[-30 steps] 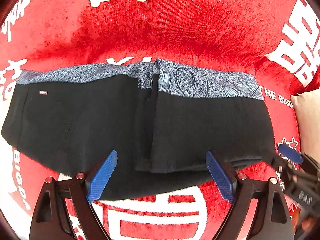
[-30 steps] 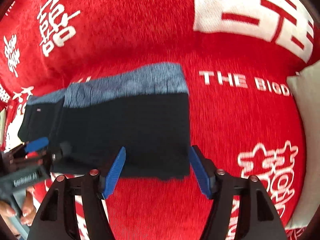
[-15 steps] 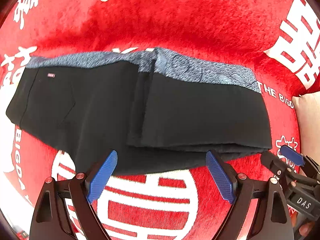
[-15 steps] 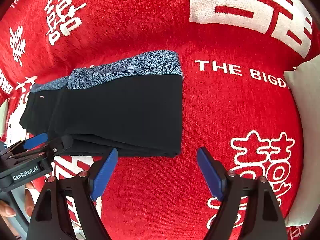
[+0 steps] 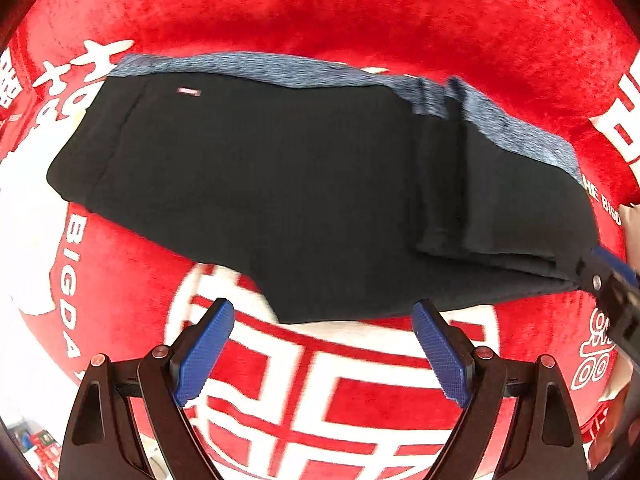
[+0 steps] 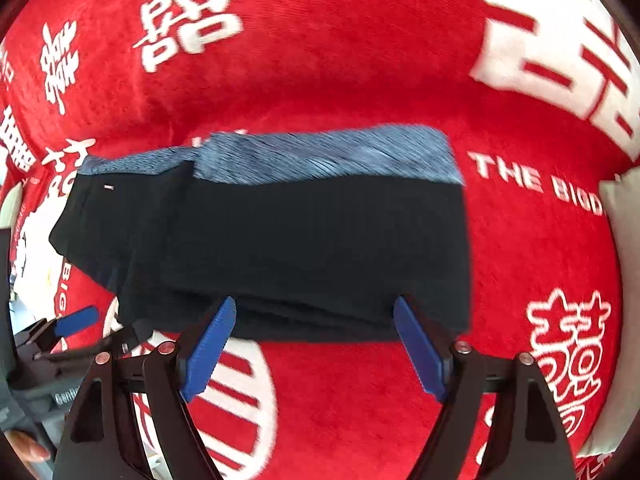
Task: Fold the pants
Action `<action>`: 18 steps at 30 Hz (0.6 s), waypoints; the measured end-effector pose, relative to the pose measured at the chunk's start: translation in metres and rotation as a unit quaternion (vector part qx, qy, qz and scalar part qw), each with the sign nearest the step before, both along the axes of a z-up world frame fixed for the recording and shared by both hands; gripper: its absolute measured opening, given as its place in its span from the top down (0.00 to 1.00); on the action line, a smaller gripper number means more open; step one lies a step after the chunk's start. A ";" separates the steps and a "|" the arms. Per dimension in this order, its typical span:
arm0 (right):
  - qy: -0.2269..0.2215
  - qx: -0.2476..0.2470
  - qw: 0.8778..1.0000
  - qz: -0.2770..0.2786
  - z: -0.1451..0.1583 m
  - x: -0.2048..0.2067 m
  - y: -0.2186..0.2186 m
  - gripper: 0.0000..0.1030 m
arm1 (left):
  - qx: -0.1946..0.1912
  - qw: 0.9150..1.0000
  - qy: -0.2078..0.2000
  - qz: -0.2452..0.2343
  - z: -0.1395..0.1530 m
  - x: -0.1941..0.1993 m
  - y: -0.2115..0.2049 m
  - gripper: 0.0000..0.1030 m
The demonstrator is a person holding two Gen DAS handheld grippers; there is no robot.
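Two hand-held tongs hang over a half-finished fold. Nearest the lens in the left wrist view, the left gripper (image 5: pixel 323 354) stands with its blue pads (image 5: pixel 204 354) wide apart and nothing between them, hovering above the red blanket (image 5: pixel 360 20) just short of the pants' near hem. In the right wrist view the right gripper (image 6: pixel 316 350) is likewise spread and empty, its jaws having just been opening, its pad tips at the near edge of the cloth without pressing on it.

Beyond them the black pants (image 5: pixel 280 184) lie flat on the blanket, roughly at its middle. The right-hand part has been laid over itself: a stacked, doubled panel (image 6: pixel 320 248) with clean layered edges shows there, and its fold edge (image 5: pixel 440 184) runs near to far across the garment. The left-hand part, bearing a small label (image 5: pixel 189 91), lies in a single spread, its near-left corner angling outward.

Farthest off, the blue patterned waistband (image 5: pixel 280 68) lines the far edge in a fairly even strip.

By the look of it, one fold is done and released; a further fold, bringing the left part over the stack or the stack over it, seems to remain, along with squaring the edges.
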State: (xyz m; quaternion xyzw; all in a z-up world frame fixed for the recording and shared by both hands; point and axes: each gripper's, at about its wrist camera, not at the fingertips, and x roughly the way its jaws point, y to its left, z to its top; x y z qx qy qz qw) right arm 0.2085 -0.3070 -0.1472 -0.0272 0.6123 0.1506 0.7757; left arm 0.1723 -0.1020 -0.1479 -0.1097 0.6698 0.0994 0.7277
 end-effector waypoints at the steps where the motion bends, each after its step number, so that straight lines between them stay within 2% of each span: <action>1: -0.002 -0.003 1.000 0.004 -0.001 0.002 0.008 0.19 | -0.002 1.000 0.001 0.002 0.000 -0.002 0.005 0.12; 8: 0.017 -0.086 0.995 0.048 -0.034 0.001 0.055 0.19 | -0.012 1.000 -0.005 0.016 0.000 -0.014 0.039 0.12; 14: 0.018 -0.114 0.992 0.057 -0.035 -0.005 0.067 0.18 | -0.029 0.999 -0.008 0.031 -0.001 -0.020 0.062 0.12; 18: 0.026 -0.127 0.990 0.063 -0.036 -0.005 0.073 0.18 | -0.053 0.997 -0.019 0.049 -0.004 -0.022 0.076 0.12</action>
